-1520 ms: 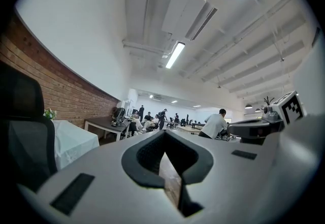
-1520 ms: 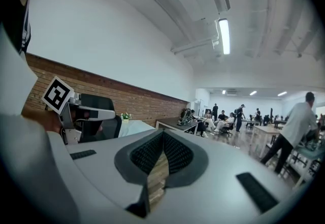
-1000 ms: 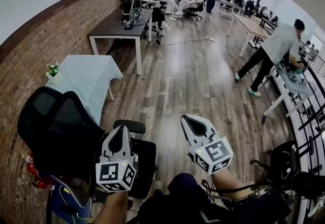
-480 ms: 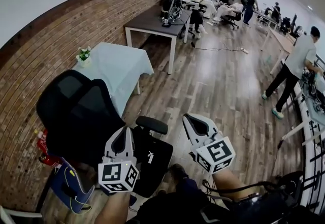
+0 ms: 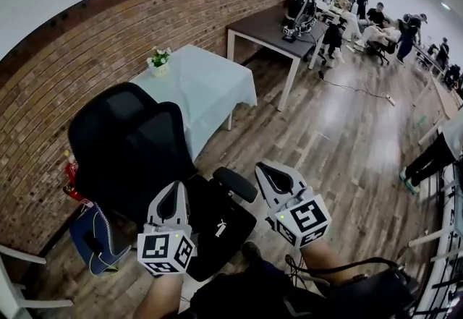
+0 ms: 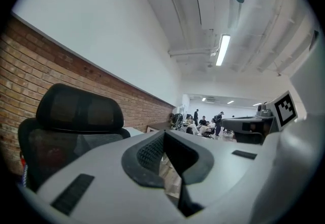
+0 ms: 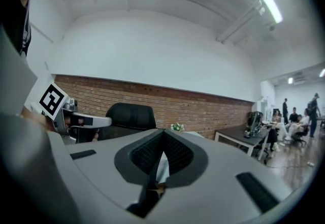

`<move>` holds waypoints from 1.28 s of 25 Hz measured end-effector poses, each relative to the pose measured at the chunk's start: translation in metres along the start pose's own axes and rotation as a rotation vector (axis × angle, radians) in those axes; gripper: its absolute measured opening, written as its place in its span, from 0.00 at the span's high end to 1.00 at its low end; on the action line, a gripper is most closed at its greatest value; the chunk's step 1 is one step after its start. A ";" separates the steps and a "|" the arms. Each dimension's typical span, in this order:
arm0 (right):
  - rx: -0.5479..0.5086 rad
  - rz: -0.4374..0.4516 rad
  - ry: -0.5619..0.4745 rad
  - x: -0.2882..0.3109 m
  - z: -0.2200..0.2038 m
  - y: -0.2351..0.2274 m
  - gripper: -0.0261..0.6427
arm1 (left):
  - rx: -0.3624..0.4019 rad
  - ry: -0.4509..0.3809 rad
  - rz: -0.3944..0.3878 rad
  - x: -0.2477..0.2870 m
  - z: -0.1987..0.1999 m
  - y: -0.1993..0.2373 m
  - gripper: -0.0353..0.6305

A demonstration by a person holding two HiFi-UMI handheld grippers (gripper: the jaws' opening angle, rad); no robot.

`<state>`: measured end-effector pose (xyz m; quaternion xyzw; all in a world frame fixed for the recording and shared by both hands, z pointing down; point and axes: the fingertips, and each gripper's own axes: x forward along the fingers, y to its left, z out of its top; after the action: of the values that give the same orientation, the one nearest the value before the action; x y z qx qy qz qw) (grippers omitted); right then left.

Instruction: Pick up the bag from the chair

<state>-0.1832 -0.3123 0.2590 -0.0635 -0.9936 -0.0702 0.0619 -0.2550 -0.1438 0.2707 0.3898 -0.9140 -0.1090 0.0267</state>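
Observation:
A black office chair (image 5: 134, 155) stands at the left, its seat (image 5: 239, 220) just beyond my grippers. On the seat lies a dark flat thing with a small white mark (image 5: 221, 226); I cannot tell whether it is a bag. A blue bag (image 5: 95, 241) sits low behind the chair by the brick wall. My left gripper (image 5: 173, 187) hovers over the seat's near edge, shut and empty (image 6: 164, 134). The right gripper (image 5: 266, 168) is level with it, right of the armrest (image 5: 235, 184), also shut and empty (image 7: 163, 134). The chair's headrest (image 6: 78, 111) shows in the left gripper view.
A table under a pale cloth (image 5: 199, 90) with a small flower pot (image 5: 158, 61) stands beyond the chair against the brick wall (image 5: 65, 71). A dark desk (image 5: 275, 28) and several people are further back. A white frame (image 5: 14, 285) is at the lower left.
The head view has swung left, bringing the chair and cloth-covered table toward the middle. Both grippers keep the same pose and stay shut.

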 end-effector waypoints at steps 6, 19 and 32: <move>-0.007 0.126 -0.030 0.029 0.005 -0.012 0.94 | 0.017 -0.017 0.148 0.005 -0.001 0.014 0.93; -0.009 0.398 -0.005 0.089 -0.022 0.001 0.94 | -0.008 0.049 0.437 -0.016 -0.036 0.041 0.93; -0.016 0.507 0.087 0.123 -0.078 0.037 0.94 | -0.087 0.154 0.630 -0.072 -0.097 0.070 0.93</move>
<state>-0.2904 -0.2730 0.3567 -0.3080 -0.9417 -0.0630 0.1195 -0.2413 -0.0624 0.3831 0.0934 -0.9794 -0.1045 0.1450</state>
